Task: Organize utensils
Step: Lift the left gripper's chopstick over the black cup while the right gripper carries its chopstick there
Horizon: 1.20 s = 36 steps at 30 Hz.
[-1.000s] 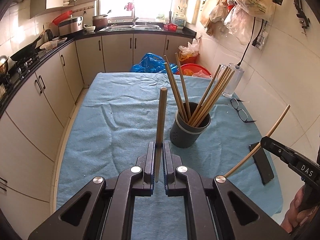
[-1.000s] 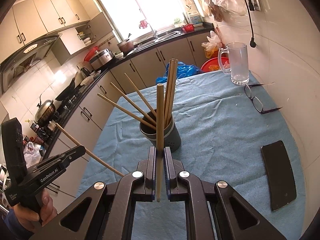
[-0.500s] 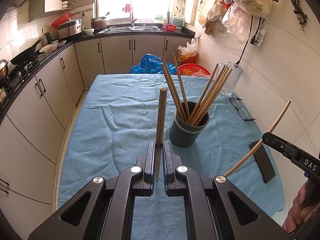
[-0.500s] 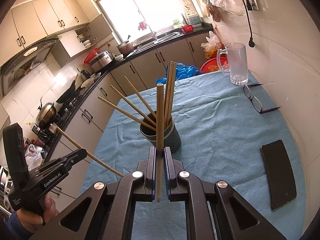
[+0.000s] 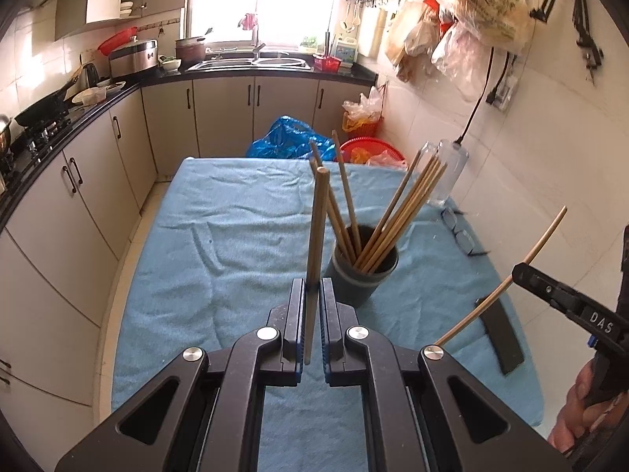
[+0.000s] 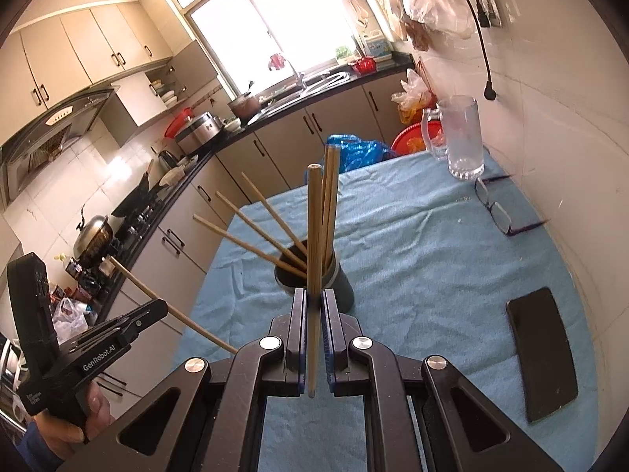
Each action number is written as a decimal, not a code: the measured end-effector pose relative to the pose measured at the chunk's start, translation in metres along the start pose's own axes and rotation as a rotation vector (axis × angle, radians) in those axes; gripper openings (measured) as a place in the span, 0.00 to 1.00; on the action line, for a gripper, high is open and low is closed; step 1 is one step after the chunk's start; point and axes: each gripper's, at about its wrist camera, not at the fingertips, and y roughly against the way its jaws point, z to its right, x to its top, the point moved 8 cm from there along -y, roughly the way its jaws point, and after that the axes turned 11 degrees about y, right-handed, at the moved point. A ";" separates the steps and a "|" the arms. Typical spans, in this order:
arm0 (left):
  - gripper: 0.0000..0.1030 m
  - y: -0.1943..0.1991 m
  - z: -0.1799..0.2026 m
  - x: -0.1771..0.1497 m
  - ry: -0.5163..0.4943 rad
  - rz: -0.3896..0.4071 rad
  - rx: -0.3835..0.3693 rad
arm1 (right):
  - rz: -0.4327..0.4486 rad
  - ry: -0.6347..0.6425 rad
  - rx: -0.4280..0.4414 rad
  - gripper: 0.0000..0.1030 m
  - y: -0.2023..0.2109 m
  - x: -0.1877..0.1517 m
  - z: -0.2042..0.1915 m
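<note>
A dark round holder [image 5: 363, 275] [image 6: 341, 281] stands mid-table on the blue cloth, with several wooden chopsticks leaning out of it. My left gripper [image 5: 312, 289] is shut on one wooden chopstick [image 5: 316, 236], which stands upright just left of the holder. My right gripper [image 6: 313, 299] is shut on another chopstick [image 6: 313, 236], upright in front of the holder. Each gripper also shows in the other's view: the right one [image 5: 519, 273] at the right edge, the left one [image 6: 163, 305] at lower left, both with their chopsticks slanting.
The blue cloth [image 5: 243, 236] covers the table. A glass mug [image 6: 460, 141], spectacles [image 6: 499, 212] and a black phone [image 6: 544, 354] lie along the right side by the tiled wall. Kitchen cabinets and a stove run along the left; a person's hand [image 6: 78, 421] holds the left gripper.
</note>
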 end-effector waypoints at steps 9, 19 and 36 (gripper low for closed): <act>0.06 0.012 0.013 0.047 0.045 0.024 -0.075 | 0.074 -0.006 0.009 0.08 0.011 0.049 0.003; 0.06 0.014 0.047 0.095 0.036 0.067 -0.137 | 0.142 -0.030 -0.003 0.08 0.014 0.098 0.009; 0.06 -0.035 0.047 0.095 0.064 0.011 -0.120 | 0.088 -0.039 -0.064 0.08 -0.039 0.106 0.014</act>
